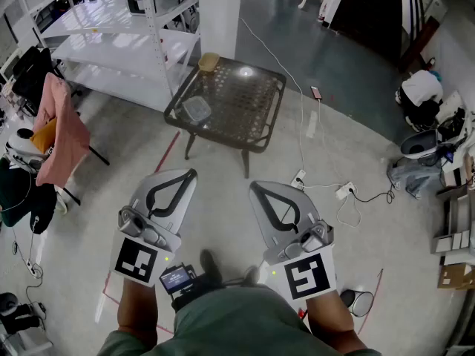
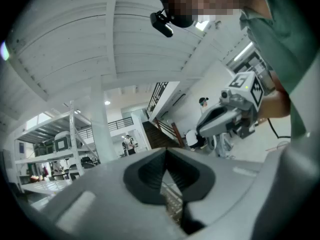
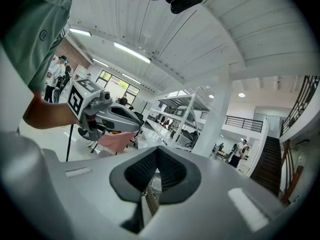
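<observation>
I hold both grippers side by side above the grey floor, pointed at a low dark mesh table (image 1: 249,106). My left gripper (image 1: 194,173) is shut, its jaw tips meeting with nothing between them. My right gripper (image 1: 252,185) is shut and empty too. The left gripper view shows its own closed jaws (image 2: 165,151) and the right gripper (image 2: 235,114) beside it. The right gripper view shows its closed jaws (image 3: 158,149) and the left gripper (image 3: 107,115). On the table lie a clear lidded container (image 1: 197,108) and a tan container (image 1: 209,61). Neither gripper touches anything.
A white shelving rack (image 1: 126,28) and a white pillar (image 1: 220,10) stand behind the table. A pink cloth (image 1: 63,128) hangs over a chair at the left. Cables and power strips (image 1: 300,176) cross the floor at the right, near bags (image 1: 419,95).
</observation>
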`<state>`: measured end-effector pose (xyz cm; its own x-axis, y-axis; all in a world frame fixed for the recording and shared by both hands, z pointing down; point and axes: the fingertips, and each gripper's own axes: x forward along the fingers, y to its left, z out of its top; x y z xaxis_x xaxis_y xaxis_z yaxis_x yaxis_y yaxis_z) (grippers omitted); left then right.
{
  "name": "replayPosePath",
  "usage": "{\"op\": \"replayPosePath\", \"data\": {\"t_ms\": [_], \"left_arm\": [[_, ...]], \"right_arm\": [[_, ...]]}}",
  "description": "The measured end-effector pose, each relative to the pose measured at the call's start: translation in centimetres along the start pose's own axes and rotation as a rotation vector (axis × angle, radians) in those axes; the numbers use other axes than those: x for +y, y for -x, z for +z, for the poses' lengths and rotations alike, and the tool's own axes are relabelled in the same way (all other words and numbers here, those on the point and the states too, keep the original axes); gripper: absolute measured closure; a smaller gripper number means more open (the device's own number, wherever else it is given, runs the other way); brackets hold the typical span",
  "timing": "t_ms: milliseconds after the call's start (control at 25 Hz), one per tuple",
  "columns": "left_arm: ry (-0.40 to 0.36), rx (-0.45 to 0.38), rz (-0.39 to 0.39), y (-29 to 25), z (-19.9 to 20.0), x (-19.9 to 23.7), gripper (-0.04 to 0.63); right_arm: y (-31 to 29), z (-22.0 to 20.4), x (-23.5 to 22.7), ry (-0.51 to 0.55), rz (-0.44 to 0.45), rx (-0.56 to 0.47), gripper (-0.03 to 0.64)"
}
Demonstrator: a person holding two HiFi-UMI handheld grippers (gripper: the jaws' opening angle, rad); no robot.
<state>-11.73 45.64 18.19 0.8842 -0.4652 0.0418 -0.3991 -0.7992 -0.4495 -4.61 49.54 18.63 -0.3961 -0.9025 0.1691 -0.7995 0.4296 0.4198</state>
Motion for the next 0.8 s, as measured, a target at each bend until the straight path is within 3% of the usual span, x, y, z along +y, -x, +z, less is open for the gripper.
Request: {"op": "replayPosePath", "data": {"t_ms": [800], "left_arm": [[0.008,-0.005,-0.014,0.8,-3.5,6.2,0.594]], "right_arm": [[-6.8,1.2,0.7,-0.028,-0.018,0.018,0.614]]}}
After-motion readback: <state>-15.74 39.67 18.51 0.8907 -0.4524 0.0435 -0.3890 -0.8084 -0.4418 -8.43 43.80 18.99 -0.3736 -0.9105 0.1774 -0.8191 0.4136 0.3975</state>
